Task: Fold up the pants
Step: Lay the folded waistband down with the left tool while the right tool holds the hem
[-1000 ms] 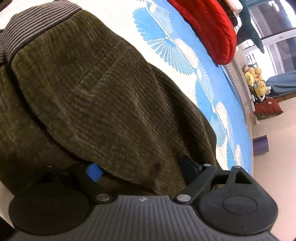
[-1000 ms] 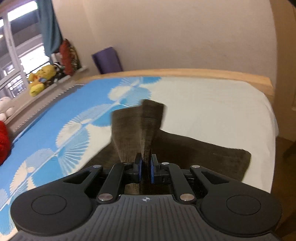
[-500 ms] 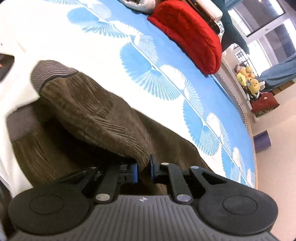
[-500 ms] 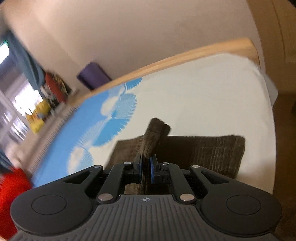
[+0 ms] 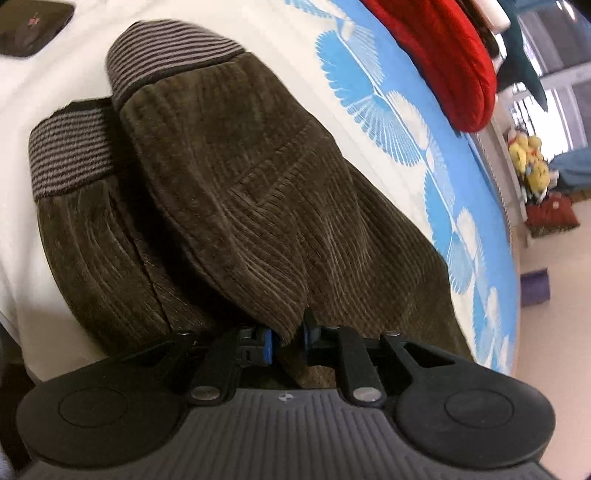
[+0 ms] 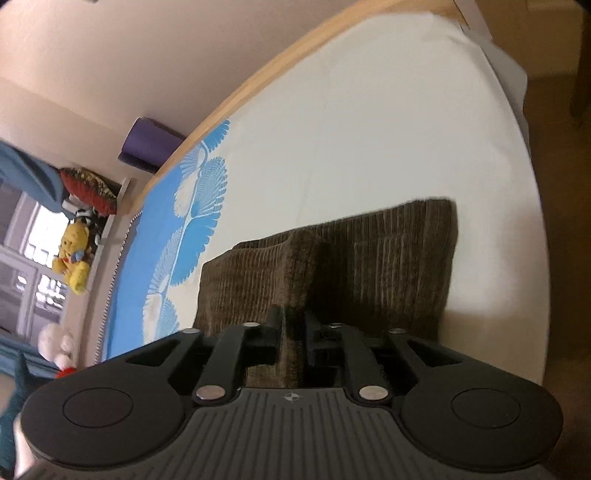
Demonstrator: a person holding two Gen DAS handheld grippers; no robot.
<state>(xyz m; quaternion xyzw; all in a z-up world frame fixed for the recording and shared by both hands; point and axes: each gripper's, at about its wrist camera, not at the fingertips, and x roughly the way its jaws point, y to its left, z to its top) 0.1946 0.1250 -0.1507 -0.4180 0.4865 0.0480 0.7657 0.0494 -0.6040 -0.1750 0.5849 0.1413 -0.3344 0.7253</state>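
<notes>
Since a moment ago, both claws have lowered the brown corduroy pants (image 5: 236,192) onto the bed (image 6: 369,122); left claw (image 5: 287,338) and right claw (image 6: 293,332) each pinch a fabric fold.

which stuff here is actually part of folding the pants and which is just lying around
In the job: brown corduroy pants; left hand-held gripper and right hand-held gripper, both pinching the fabric.

Lying about: red cushion, yellow plush toy, purple block, dark tablet.

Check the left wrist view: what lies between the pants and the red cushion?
Only bedsheet, white with blue fan print, separates the pants from the red cushion.
</notes>
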